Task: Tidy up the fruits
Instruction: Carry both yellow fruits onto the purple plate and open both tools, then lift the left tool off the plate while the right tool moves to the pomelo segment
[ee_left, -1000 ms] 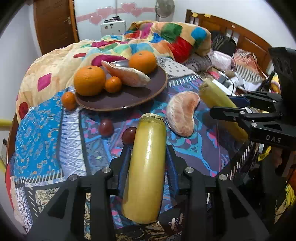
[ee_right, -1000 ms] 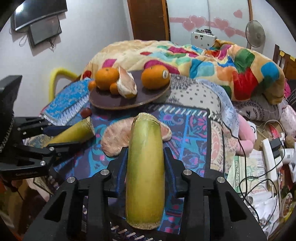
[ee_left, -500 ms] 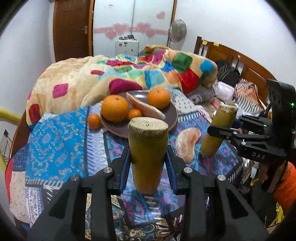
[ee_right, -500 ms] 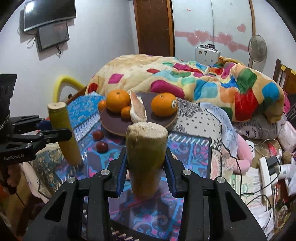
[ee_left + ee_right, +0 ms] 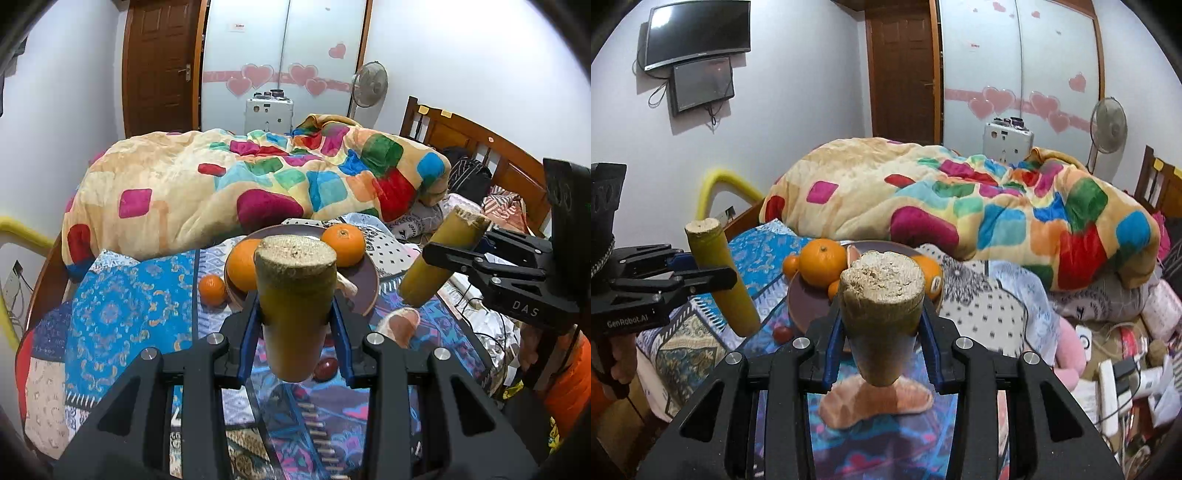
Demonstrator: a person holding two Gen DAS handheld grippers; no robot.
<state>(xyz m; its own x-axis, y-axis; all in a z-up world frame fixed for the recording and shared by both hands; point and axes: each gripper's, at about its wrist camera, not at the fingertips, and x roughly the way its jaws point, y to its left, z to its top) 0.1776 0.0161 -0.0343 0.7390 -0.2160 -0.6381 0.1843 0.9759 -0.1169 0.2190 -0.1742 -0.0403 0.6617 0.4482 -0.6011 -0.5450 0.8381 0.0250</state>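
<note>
My left gripper (image 5: 295,321) is shut on a yellow-green cane piece (image 5: 293,280), held tilted in the air above the patterned cloth (image 5: 122,314). My right gripper (image 5: 882,328) is shut on a second cane piece (image 5: 881,295), also off the cloth. Each shows in the other's view: right gripper (image 5: 448,258) with its cane piece (image 5: 432,269), left gripper (image 5: 705,271) with its cane piece (image 5: 722,284). Behind them a brown plate (image 5: 365,288) holds two big oranges (image 5: 343,240), a small one and a pomelo segment. Another pomelo segment (image 5: 879,404) lies on the cloth.
A small orange (image 5: 212,290) and small red fruits (image 5: 327,367) lie on the cloth beside the plate. A colourful blanket (image 5: 258,184) is heaped behind. Cables, boxes and soft toys (image 5: 1108,354) crowd the right side. A wooden headboard (image 5: 480,147) stands far right.
Both grippers have risen, lifting the two cane pieces off the cloth and tipping them from lying flat to steeply upright. The plate and loose fruit have not moved.
</note>
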